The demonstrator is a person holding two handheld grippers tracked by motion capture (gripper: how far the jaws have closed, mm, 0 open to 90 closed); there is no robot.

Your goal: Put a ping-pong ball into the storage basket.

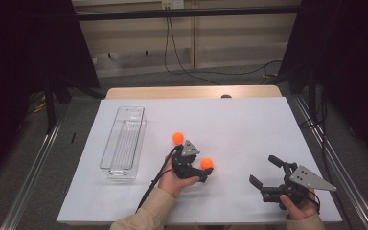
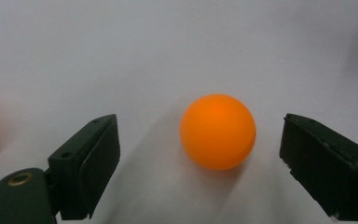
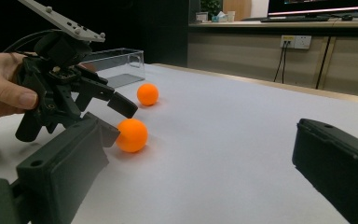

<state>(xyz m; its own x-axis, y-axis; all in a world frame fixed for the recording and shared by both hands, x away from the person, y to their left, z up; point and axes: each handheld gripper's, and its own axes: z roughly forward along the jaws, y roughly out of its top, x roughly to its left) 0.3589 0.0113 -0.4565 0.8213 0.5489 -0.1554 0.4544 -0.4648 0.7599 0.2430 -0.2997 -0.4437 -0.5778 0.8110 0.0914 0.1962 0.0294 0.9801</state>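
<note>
We've got the left gripper wide open around the near orange ball, lower centre of the high view, nothing gripped. Risk: a smooth, round, light ball squirts out if the jaws close off-centre. Right gripper open, empty. Second ball just above; clear ribbed tray left.

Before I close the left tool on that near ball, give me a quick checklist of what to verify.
1. Left tool open: ok.
2. Near orange ball between the jaws: ok, apart from both, nearer one jaw.
3. Ball resting on the white table: ok.
4. Second orange ball out of the way: ok, lies apart.
5. Right tool clear: ok, open, off to the side.
6. Clear tray ready to receive: cannot tell.
</note>
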